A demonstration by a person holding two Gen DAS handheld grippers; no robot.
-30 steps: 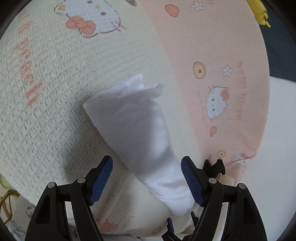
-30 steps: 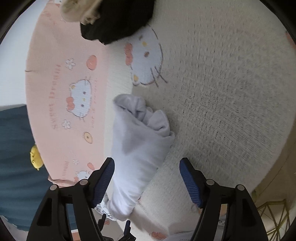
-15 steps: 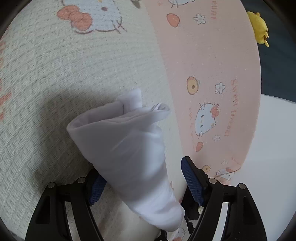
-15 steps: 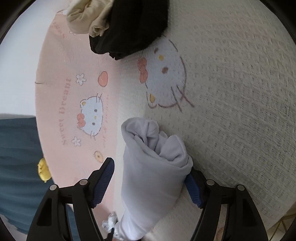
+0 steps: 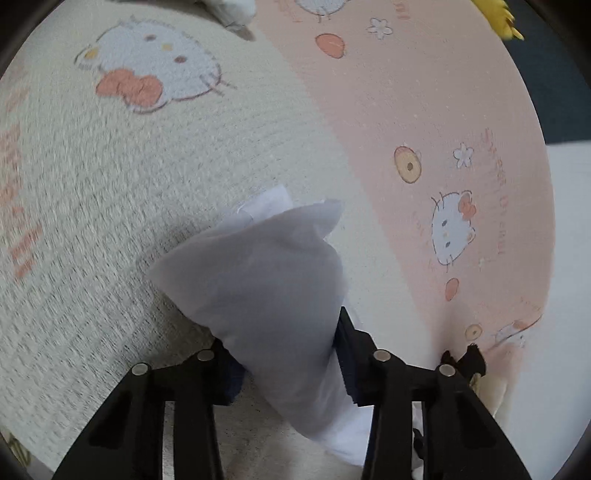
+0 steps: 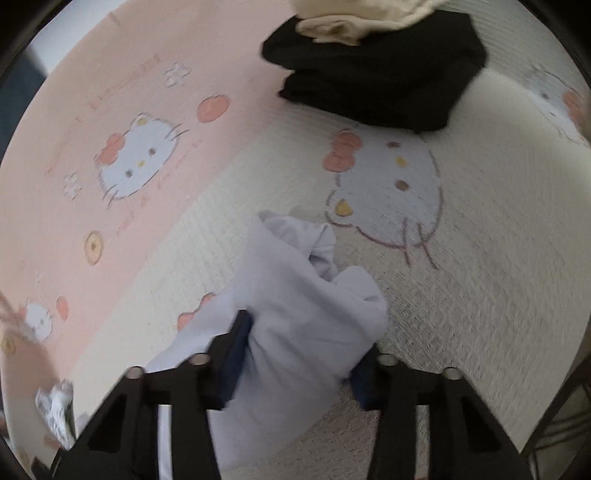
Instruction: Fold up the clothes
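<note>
A white garment (image 5: 266, 295), rolled into a thick bundle, lies on the cream and pink cartoon-cat blanket (image 5: 110, 221). In the left wrist view my left gripper (image 5: 288, 362) has its jaws closing around one end, and the blue pads (image 5: 345, 354) press into the cloth on both sides. The right wrist view shows the other end of the white garment (image 6: 306, 306) bulging between the closing jaws of my right gripper (image 6: 301, 365), whose pads (image 6: 236, 350) dig into it. Loose folds stick out beyond both grippers.
A folded black garment (image 6: 380, 81) with a cream one (image 6: 351, 22) on top lies further along the blanket (image 6: 480, 258). A yellow toy (image 5: 498, 18) sits on a dark blue surface (image 5: 561, 74). A white surface (image 5: 569, 258) borders the blanket's pink edge.
Both grippers moved in over the ends of the white bundle and their jaws came together onto it. The right gripper's view rolled, and the black pile now sits nearer its centre.
</note>
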